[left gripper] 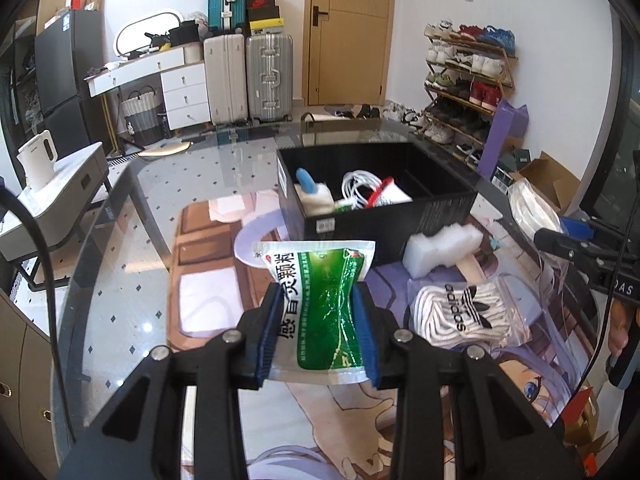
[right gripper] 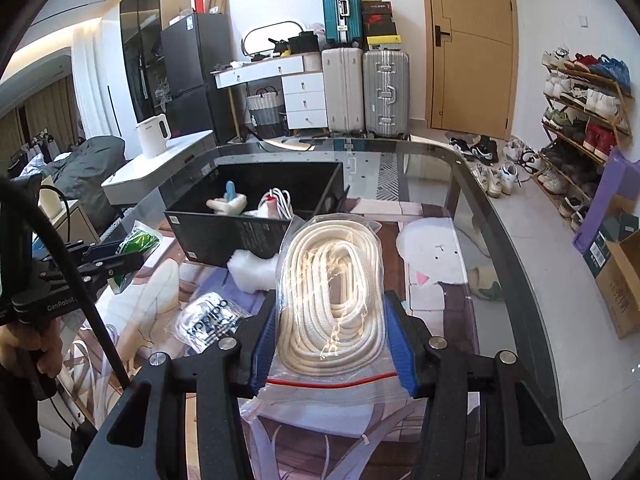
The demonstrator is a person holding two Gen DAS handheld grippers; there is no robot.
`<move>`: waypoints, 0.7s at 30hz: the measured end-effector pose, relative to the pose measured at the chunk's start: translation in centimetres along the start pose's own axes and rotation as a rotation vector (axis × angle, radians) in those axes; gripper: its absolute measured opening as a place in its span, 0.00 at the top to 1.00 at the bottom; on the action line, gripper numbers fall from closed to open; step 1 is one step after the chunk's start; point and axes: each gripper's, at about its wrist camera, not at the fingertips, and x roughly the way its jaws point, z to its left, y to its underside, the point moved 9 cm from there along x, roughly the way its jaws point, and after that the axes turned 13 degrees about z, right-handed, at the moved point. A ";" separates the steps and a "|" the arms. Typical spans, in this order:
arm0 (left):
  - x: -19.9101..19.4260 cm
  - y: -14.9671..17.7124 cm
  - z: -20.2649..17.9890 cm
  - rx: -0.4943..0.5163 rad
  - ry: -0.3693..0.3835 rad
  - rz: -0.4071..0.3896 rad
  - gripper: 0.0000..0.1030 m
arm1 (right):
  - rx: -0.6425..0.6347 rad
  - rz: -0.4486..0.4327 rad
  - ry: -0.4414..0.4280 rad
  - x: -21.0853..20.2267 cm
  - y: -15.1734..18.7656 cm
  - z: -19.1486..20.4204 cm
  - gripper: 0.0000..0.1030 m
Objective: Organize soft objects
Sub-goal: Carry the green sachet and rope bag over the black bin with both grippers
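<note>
My left gripper (left gripper: 318,320) is shut on a green and white medicine sachet (left gripper: 320,300), held above the printed mat in front of the black box (left gripper: 400,224). My right gripper (right gripper: 332,320) is shut on a clear zip bag of coiled white rope (right gripper: 332,288), held above the mat. The black box (right gripper: 224,236) holds a white sponge with a blue piece, white cables and a red-edged packet. A white foam block (left gripper: 440,248) lies at the box's front; it also shows in the right wrist view (right gripper: 252,270). A bagged striped Adidas item (left gripper: 464,312) lies on the mat, also seen in the right wrist view (right gripper: 208,320).
The glass table (right gripper: 500,240) carries a printed anime mat (left gripper: 208,300). A side cabinet with a white kettle (left gripper: 38,164) stands to the left. Suitcases (left gripper: 248,76), a door and a shoe rack (left gripper: 468,76) line the far walls. Cardboard boxes (right gripper: 620,280) sit on the floor at right.
</note>
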 end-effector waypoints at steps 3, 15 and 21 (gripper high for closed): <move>-0.9 -0.4 0.5 -0.016 0.000 -0.022 0.67 | -0.004 -0.011 -0.007 -0.5 -0.3 0.3 0.51; -3.5 -1.8 0.5 -0.042 0.002 -0.084 0.67 | -0.060 -0.060 -0.037 -3.1 -1.2 2.5 0.51; -4.1 -3.0 0.3 -0.033 0.004 -0.105 0.67 | -0.082 -0.074 -0.040 -3.5 -2.3 3.4 0.51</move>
